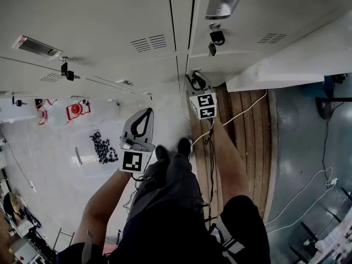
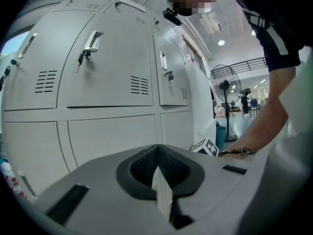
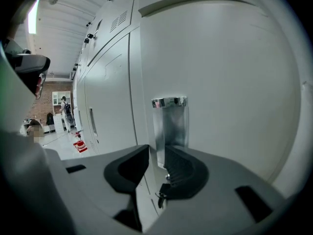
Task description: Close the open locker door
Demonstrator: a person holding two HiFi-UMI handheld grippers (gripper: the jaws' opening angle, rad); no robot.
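Observation:
A bank of grey lockers (image 1: 110, 26) fills the top of the head view. My right gripper (image 1: 193, 81) is at the lower right locker, by the seam between two columns. In the right gripper view its jaws (image 3: 157, 153) are shut on the lower part of that door's chrome handle (image 3: 171, 121). The door (image 3: 230, 92) fills the right of that view. I cannot tell how far it stands from the frame. My left gripper (image 1: 146, 113) hangs lower left, apart from the lockers. Its jaws (image 2: 158, 163) are shut with nothing between them.
The locker above has a chrome handle (image 1: 223, 1) and a key hanging in its lock (image 1: 215, 40). A white panel (image 1: 286, 65) juts out at the right. Cables (image 1: 242, 111) cross the wooden floor strip (image 1: 247, 147). A red object (image 1: 78, 110) and small black parts (image 1: 103, 147) lie left. A fan (image 2: 224, 89) stands beyond.

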